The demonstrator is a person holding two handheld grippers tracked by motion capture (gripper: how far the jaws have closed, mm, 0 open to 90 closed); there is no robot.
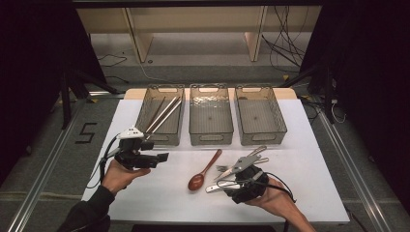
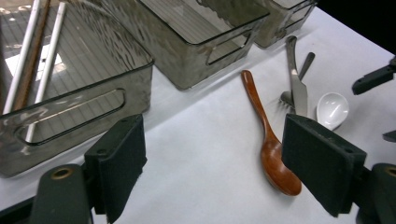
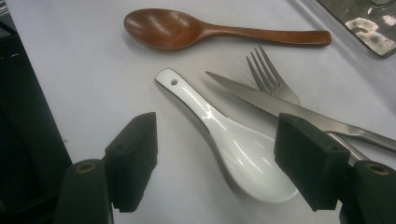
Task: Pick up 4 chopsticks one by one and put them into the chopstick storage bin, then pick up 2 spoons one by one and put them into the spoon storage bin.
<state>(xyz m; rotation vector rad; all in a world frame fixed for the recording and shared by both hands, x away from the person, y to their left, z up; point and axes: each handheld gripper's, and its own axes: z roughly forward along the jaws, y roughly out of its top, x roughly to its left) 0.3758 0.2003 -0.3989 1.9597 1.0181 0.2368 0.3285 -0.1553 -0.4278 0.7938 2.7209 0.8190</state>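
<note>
White tabletop (image 1: 145, 193) had cutlery at lower centre. Right gripper (image 3: 215, 158) hung nearest the white spoon (image 3: 233, 144), empty fingers wide astride its bowl, handle running up-left. Left gripper (image 2: 215, 163) gaped empty too.

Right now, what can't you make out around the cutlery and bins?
- White spoon: in the high view, hidden by the right hand-held gripper.
- Knife handle: cut off at the right gripper view's edge.
- Small speck in middle bin: too small to identify, high view.
</note>
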